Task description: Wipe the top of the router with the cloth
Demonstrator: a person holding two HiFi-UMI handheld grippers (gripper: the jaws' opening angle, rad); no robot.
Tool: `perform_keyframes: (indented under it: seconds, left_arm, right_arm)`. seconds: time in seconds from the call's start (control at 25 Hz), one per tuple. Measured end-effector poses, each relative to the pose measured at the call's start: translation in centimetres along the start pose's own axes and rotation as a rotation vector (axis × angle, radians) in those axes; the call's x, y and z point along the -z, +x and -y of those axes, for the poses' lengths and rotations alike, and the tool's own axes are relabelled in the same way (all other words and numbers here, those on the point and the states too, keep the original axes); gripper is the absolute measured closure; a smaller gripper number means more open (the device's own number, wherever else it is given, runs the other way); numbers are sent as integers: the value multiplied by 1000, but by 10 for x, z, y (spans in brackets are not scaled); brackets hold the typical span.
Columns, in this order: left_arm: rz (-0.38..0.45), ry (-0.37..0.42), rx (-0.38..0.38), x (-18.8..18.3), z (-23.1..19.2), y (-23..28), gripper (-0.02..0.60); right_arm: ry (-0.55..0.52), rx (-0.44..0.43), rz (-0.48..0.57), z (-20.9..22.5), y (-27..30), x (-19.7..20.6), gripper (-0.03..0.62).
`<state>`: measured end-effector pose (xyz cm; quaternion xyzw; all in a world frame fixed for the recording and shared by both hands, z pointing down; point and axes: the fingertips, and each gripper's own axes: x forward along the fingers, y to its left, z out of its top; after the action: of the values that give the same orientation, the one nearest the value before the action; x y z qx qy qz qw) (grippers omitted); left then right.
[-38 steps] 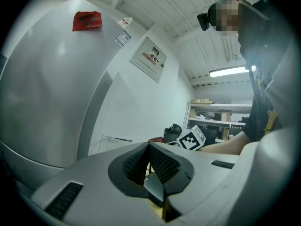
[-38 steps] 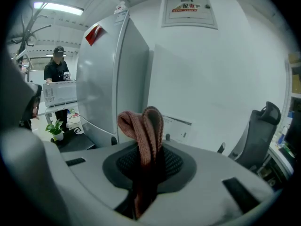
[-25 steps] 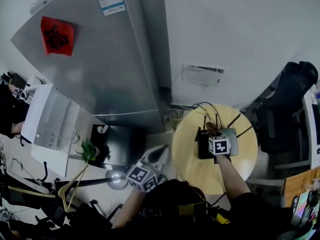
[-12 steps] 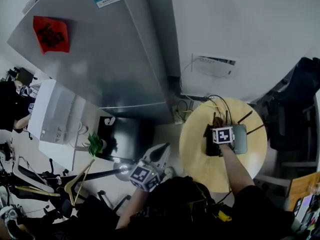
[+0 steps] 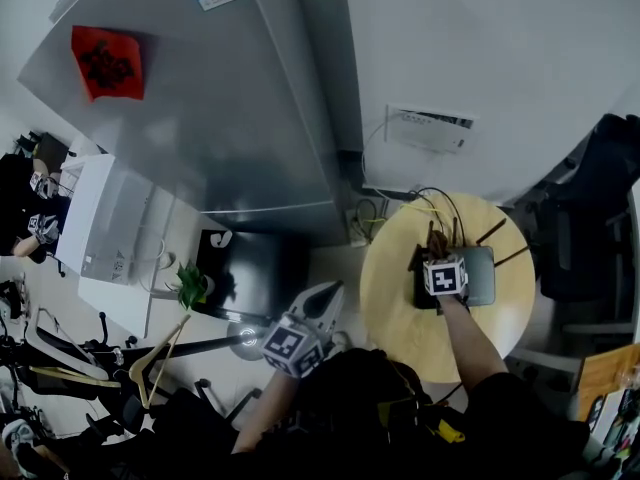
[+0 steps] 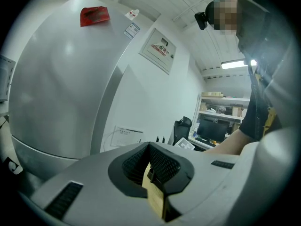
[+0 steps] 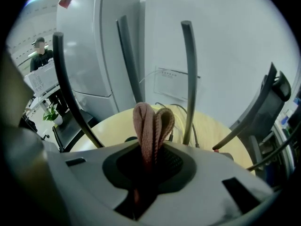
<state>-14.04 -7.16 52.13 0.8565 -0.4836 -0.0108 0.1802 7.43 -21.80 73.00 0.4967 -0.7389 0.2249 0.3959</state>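
Note:
A dark router [image 5: 478,276] with several upright antennas [image 7: 189,79] lies on the round yellow table [image 5: 395,308]. My right gripper [image 5: 437,251] hovers over the router's left part, shut on a folded brownish-pink cloth [image 7: 151,126] that sticks up between its jaws. The cloth [image 5: 438,242] shows as a dark wad just beyond the marker cube. My left gripper [image 5: 322,304] hangs off the table to the left, over the floor, with its jaws closed together and nothing held [image 6: 153,175].
A silver fridge [image 5: 200,118] stands behind and left of the table, with a white wall panel [image 5: 430,128] behind it. Cables [image 5: 430,206] trail off the table's far edge. A black office chair [image 5: 600,198] sits to the right, a dark box [image 5: 245,273] on the floor.
My right gripper with the cloth has shifted slightly over the router's left side; a second ago it sat further left in the view. The left gripper has barely moved.

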Motion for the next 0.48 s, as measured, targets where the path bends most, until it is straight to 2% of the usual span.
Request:
perform_keyframes:
  seconds: [0.48]
  left_arm:
    - [49, -10, 0, -5, 3, -16, 589]
  right_arm:
    - [3, 2, 136, -8, -45, -37, 528]
